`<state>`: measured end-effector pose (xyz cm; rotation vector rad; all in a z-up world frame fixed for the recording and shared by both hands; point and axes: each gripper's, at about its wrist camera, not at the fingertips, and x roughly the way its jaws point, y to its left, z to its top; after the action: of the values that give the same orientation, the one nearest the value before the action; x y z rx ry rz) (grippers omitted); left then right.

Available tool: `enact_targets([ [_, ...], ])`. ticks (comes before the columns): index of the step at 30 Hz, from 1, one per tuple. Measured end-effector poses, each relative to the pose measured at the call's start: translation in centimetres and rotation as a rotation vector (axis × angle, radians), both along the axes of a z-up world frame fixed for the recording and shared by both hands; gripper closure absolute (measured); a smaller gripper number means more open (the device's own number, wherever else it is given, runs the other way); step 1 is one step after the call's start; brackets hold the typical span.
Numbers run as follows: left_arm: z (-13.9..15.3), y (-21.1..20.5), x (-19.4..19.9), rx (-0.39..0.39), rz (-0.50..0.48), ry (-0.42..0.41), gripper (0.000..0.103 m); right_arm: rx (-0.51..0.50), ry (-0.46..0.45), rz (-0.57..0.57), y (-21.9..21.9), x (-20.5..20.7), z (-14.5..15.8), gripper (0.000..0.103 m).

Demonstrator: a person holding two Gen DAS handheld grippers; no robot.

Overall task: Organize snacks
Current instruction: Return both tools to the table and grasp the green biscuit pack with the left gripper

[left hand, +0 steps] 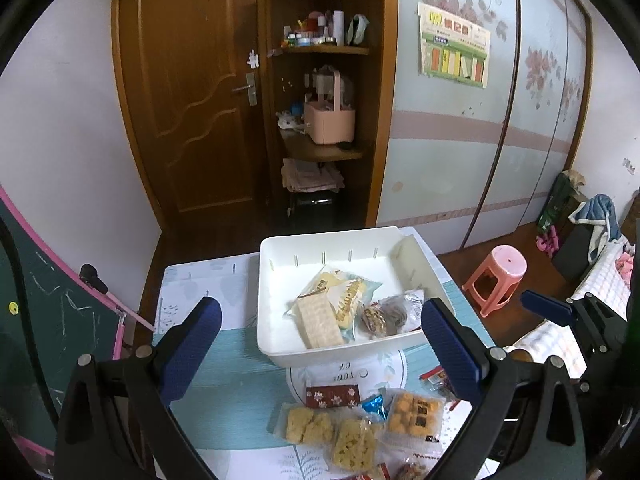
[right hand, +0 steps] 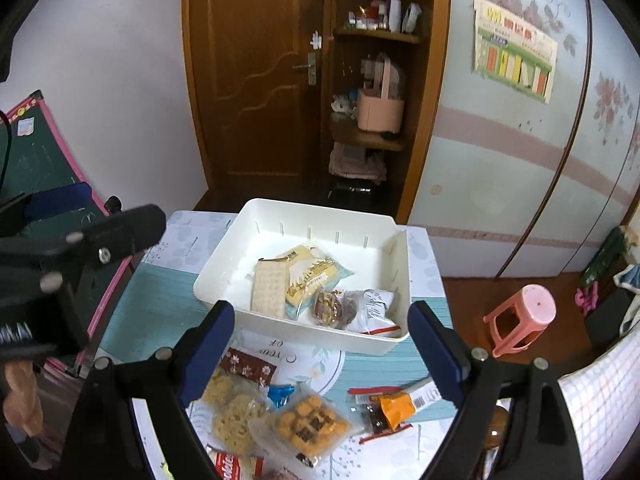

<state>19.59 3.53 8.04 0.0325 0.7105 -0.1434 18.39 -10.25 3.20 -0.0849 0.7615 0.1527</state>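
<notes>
A white plastic bin (left hand: pixel 280 354) (right hand: pixel 224 296) stands on the small table and holds several snack packs: a pale wafer pack (left hand: pixel 320 320) (right hand: pixel 269 292), a yellow-and-blue pack (left hand: pixel 348 296) (right hand: pixel 316 276), a nut pack (left hand: pixel 374 318) (right hand: pixel 329 307) and a silver-white pack (right hand: pixel 374 306). Loose snacks lie in front of the bin: yellow puffed cakes (left hand: pixel 310 426) (right hand: pixel 234 416), an orange cube pack (left hand: pixel 416 414) (right hand: pixel 310 426), a dark red floral pack (left hand: pixel 332 396) (right hand: pixel 248 366). My left gripper (left hand: pixel 320 350) hangs open above the table, holding nothing. My right gripper (right hand: pixel 322 346) is open too, empty.
The table (left hand: pixel 208 360) (right hand: pixel 160 304) has a teal patterned cloth. A pink stool (left hand: pixel 500 276) (right hand: pixel 524 318) stands on the floor to the right. A green chalkboard (left hand: pixel 44 320) leans at the left. A wooden door and corner shelves stand behind. A bed edge (right hand: pixel 600 400) is at the right.
</notes>
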Motion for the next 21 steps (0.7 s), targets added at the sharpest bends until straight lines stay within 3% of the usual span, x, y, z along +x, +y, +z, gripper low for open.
enact_targets([
  [4, 0.3, 0.8, -2.3, -0.018, -0.008, -0.006, 0.003, 0.019, -0.039, -0.018, -0.4, -2.3, 0.5, 0.014],
  [10, -1.3, 1.8, -6.1, -0.02, -0.023, -0.006, 0.003, 0.072, -0.025, 0.023, -1.2, -5.7, -0.5, 0.014],
  [15, -4.6, 2.5, -8.9, -0.035, -0.043, 0.035, 0.003, 0.089, -0.011, 0.052, -1.3, -8.9, -2.9, 0.014],
  [21, -9.8, 2.9, -11.9, -0.026, -0.05, 0.085, 0.003, 0.036, -0.023, 0.06, -0.1, -12.7, -6.1, 0.014],
])
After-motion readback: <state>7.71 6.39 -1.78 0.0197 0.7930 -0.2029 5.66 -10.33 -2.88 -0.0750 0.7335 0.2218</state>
